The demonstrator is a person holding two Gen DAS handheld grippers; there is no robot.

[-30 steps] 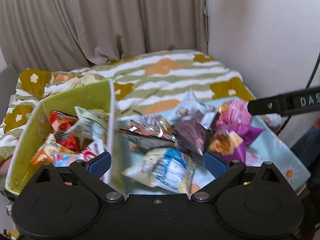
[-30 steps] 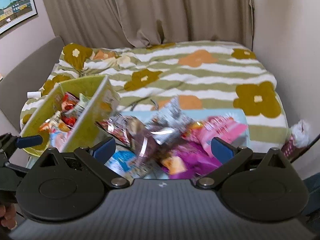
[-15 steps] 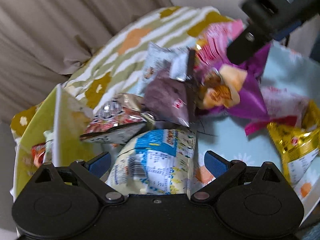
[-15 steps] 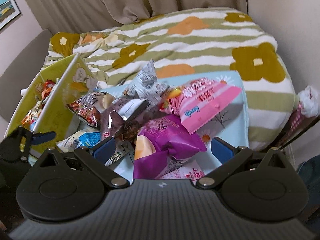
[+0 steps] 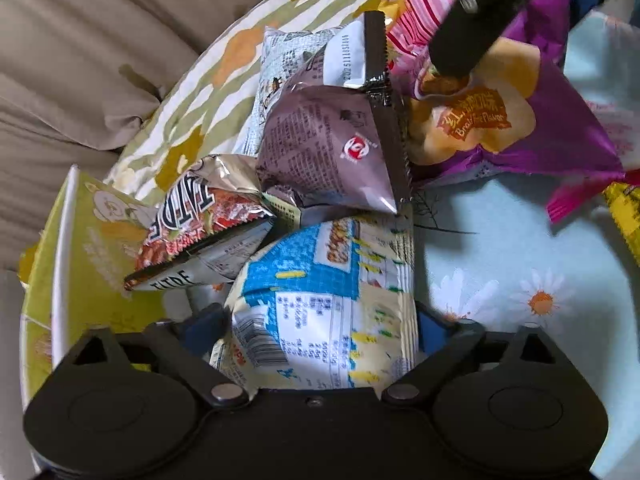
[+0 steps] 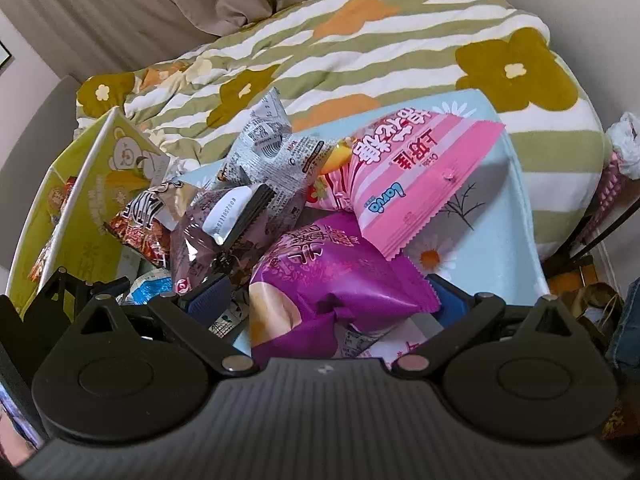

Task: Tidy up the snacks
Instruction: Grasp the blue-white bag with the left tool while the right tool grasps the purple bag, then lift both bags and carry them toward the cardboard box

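Note:
A pile of snack bags lies on a light blue daisy cloth (image 5: 520, 248). My left gripper (image 5: 316, 328) is open and straddles a blue and cream bag (image 5: 320, 300), with its blue pads on either side. My right gripper (image 6: 336, 298) is open around a purple bag (image 6: 340, 280), which also shows in the left wrist view (image 5: 520, 120). A brown bag (image 5: 328, 148), a silver and red bag (image 5: 200, 216) and a pink bag (image 6: 412, 172) lie in the pile. A green box (image 6: 84, 208) with a divider holds sorted snacks at the left.
The cloth lies on a bed with a green striped flower quilt (image 6: 360, 52). Beige curtains (image 6: 160, 0) hang behind. A grey newsprint bag (image 6: 272, 148) tops the pile. A yellow bag (image 5: 624, 212) lies at the right edge. A wall stands on the right.
Both grippers have moved down and forward into the pile. The left one now straddles the blue and cream bag, and the right one straddles the purple bag. Both stay open.

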